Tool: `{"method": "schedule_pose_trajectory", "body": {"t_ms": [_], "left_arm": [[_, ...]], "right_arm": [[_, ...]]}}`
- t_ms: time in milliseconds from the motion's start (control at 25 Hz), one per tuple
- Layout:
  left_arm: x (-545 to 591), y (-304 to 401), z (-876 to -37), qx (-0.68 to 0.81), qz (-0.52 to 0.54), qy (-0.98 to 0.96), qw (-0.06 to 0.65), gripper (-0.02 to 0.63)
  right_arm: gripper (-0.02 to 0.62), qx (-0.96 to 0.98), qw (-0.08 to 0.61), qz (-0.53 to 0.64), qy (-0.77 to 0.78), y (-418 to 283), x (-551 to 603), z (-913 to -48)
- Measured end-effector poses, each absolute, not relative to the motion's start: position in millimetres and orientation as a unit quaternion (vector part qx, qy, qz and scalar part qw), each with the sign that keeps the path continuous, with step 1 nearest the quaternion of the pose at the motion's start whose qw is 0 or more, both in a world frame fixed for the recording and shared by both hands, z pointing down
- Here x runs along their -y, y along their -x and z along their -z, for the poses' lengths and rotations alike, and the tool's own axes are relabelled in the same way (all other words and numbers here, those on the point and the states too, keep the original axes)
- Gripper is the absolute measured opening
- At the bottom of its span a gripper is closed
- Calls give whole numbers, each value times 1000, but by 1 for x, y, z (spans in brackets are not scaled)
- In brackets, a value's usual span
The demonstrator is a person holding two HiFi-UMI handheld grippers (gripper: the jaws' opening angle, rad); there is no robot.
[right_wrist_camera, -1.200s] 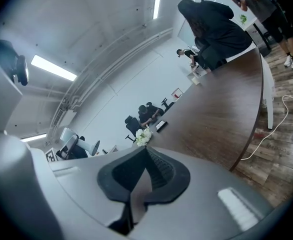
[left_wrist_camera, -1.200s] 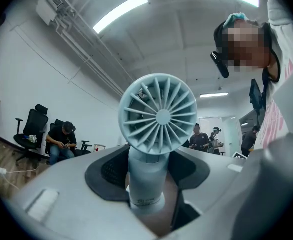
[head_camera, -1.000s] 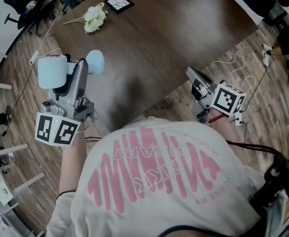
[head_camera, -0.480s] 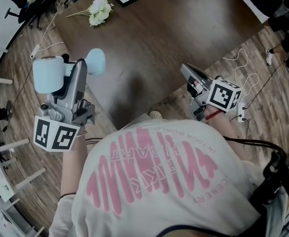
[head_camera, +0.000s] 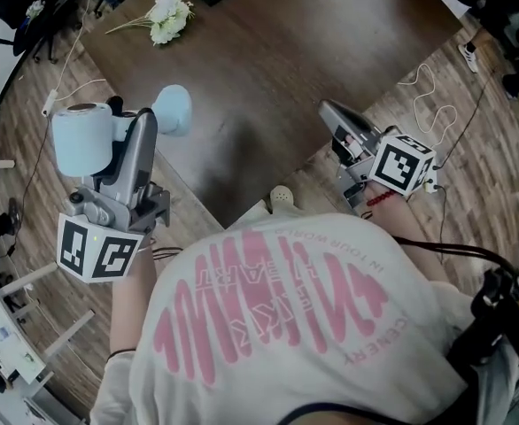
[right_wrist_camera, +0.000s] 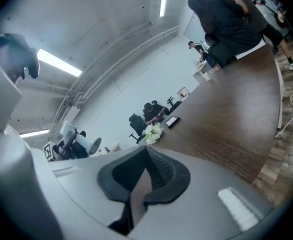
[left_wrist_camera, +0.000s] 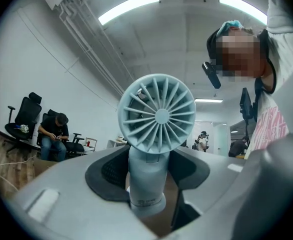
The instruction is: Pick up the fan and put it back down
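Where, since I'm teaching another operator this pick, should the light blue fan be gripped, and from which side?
Grip the fan by its round handle, just under the head, coming in level with one jaw on each side. The handle is slim and upright between the pads; the finned head looks too wide. The left gripper holds it so now.
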State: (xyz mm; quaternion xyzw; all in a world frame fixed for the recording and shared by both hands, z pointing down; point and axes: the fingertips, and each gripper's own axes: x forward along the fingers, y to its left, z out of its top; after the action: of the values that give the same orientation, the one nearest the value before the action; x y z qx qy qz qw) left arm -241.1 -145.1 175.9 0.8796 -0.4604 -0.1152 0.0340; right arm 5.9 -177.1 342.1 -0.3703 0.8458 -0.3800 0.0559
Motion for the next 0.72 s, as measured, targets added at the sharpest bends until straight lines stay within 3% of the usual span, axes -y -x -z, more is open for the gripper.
{"method": "schedule_pose_trajectory", "body": {"t_ms": [720], "left_arm": [[185, 232, -191, 382, 104, -918, 30, 241]], "right_arm": [[6, -798, 33, 384, 464, -27, 167, -351]]}}
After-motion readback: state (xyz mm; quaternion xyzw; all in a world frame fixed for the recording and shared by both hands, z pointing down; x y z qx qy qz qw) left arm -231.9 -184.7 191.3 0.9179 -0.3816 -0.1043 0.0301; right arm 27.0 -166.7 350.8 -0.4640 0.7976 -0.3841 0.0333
